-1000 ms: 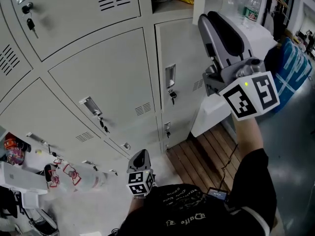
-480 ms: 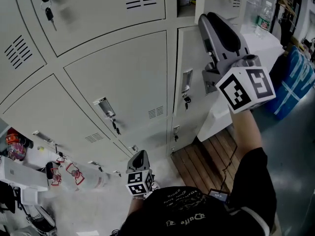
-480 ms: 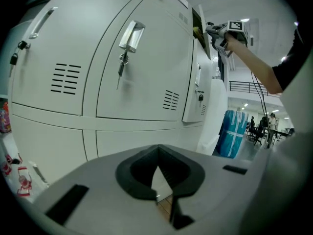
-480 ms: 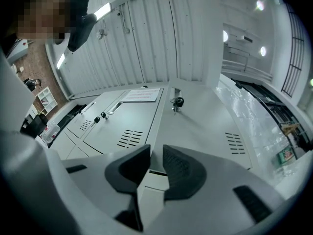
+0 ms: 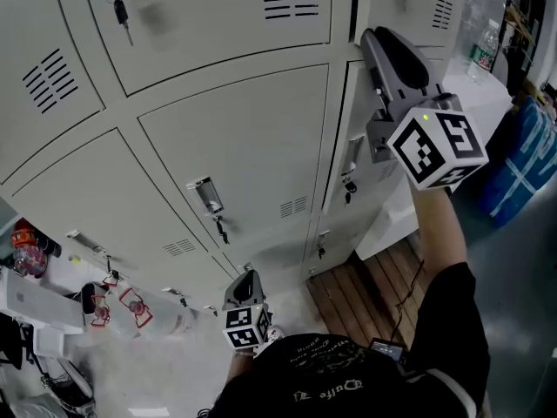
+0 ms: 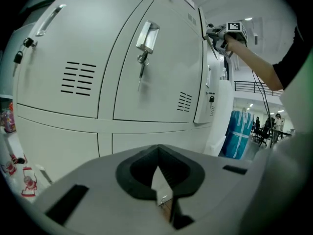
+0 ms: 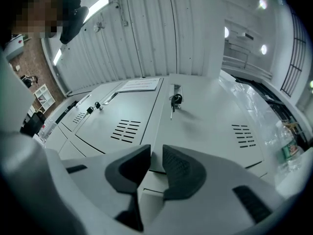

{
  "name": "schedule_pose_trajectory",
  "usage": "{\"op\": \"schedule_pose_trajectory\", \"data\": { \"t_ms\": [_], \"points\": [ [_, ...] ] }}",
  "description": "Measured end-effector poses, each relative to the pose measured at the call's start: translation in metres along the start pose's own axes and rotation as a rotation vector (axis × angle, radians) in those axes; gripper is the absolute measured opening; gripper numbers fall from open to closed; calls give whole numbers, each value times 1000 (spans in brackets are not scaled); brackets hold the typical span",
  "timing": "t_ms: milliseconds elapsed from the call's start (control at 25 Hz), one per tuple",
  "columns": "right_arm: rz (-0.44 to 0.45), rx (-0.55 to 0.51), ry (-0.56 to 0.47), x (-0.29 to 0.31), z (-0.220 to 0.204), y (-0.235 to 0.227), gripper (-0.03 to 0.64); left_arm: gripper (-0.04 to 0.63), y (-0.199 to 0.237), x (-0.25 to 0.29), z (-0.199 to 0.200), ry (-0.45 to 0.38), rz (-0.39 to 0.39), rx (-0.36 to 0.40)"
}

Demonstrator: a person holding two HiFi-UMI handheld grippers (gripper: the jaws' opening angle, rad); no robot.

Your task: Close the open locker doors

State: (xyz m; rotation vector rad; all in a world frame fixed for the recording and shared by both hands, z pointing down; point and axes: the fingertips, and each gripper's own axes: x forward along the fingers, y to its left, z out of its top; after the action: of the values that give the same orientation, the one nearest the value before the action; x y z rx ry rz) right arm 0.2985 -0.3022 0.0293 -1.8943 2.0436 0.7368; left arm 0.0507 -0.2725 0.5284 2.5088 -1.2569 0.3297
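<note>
Head view: the right hand-held gripper, grey plastic with black ribbed pads, is raised to the top edge of a pale sheet-metal locker door in the right column, which stands just ajar. The left hand-held gripper hangs low and near.

Left gripper view: its jaws meet at the tips with nothing between them, facing smooth closed lockers with slotted vents.

Right gripper view: the jaws have just been closing and pinch the door's thin edge.
</note>
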Motion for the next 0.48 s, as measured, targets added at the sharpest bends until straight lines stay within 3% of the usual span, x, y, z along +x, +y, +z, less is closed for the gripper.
{"op": "schedule_pose_trajectory", "data": {
  "t_ms": [480],
  "points": [
    [-24, 15, 44, 17, -14, -6, 37, 6, 19, -1, -3, 4, 50, -21]
  ]
}}
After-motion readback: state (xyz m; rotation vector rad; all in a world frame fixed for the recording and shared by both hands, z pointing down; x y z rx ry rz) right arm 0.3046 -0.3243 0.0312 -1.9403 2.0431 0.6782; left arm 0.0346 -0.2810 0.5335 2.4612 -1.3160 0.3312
